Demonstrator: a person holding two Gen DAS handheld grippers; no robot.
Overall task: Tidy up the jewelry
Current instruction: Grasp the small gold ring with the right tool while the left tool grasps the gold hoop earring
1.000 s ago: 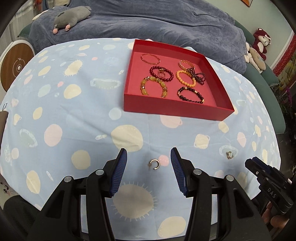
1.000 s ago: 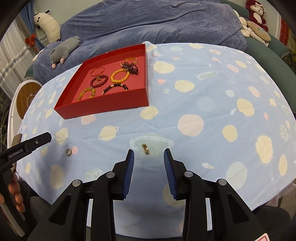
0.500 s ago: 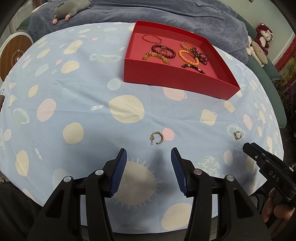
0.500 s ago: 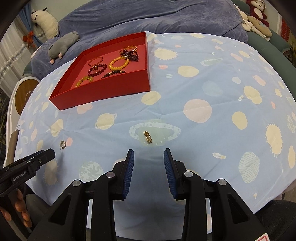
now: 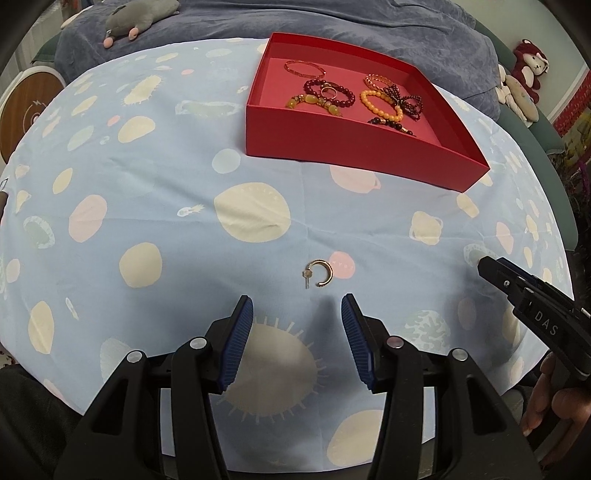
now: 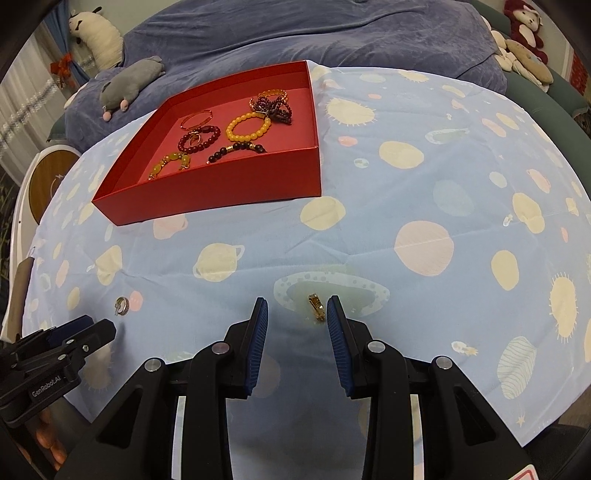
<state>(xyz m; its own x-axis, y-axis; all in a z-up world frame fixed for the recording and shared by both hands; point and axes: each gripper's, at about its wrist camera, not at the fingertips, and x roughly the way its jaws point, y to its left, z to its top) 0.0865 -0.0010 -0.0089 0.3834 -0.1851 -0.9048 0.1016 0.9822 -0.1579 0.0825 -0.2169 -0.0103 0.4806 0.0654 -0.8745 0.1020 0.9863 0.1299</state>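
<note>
So most of both frames is a light blue tablecloth with planets and suns printed on it, and a dark blue blanket bunched up along the top edge behind it. Next biggest is the red tray, upper middle in the left wrist view and upper left in the right wrist view, with a handful of beaded bracelets lying inside. The left gripper sits at the bottom centre of its own frame, jaws apart with nothing between them, hanging just short of a small gold hoop earring that lies on the cloth in the middle of the picture. The right gripper is also spread and empty, bottom centre of its view, and a tiny gold ring lies on the cloth right at its tips, close beside the right-hand finger; can't tell if it actually touches. Both pieces are well apart from the tray.
</note>
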